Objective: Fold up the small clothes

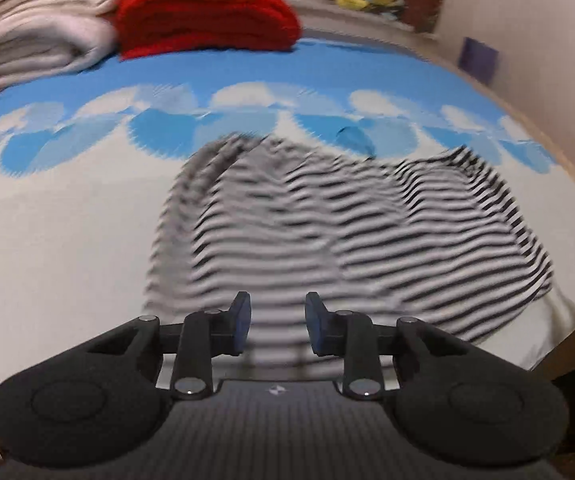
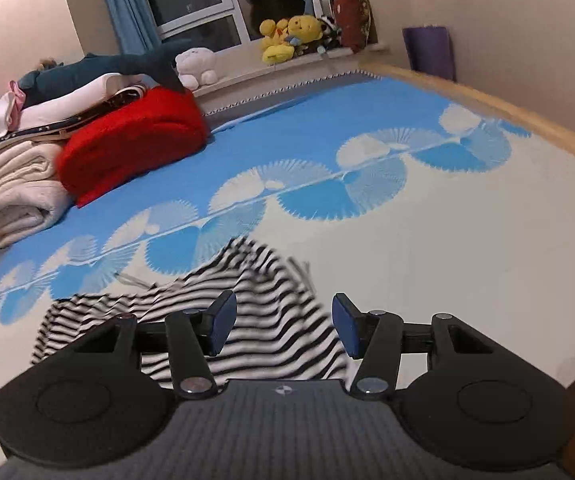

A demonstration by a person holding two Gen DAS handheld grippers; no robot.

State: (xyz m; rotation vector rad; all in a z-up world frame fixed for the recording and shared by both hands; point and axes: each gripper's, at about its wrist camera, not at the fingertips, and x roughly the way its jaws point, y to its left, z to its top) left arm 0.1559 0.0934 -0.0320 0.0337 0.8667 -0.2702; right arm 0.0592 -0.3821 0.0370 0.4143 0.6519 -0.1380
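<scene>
So the whole thing is on a bed (image 2: 467, 240) with a blue and white sheet printed with fan shapes. Plenty of bare sheet to work with: in the right wrist view the whole stretch to the right of the shirt is open, right out to the wooden bed edge (image 2: 487, 96) that runs along the wall. In the left wrist view there's a wide empty white patch on the left of the shirt too. The far corner is the crowded bit, with a folded red blanket (image 2: 135, 136) lying right against a stack of cream blankets (image 2: 15, 188) with more folded stuff piled on top. Past that is a window ledge with yellow plush toys (image 2: 287, 36) and a white plush (image 2: 197, 64), well away from the working area.

The striped shirt (image 1: 327, 220) lies rumpled in the white part of the sheet, black and white stripes, bunched up into ridges rather than flat. It's pretty blurry in both views.

The left claw (image 1: 277, 322) hangs above the near edge of the shirt, fingers partway apart with stripes showing through the gap, nothing pinched as far as I can see. The right claw (image 2: 283, 326) is spread wider, also released, with the shirt's right part below and between its fingers (image 2: 223, 320), and bare sheet just past the right finger.
</scene>
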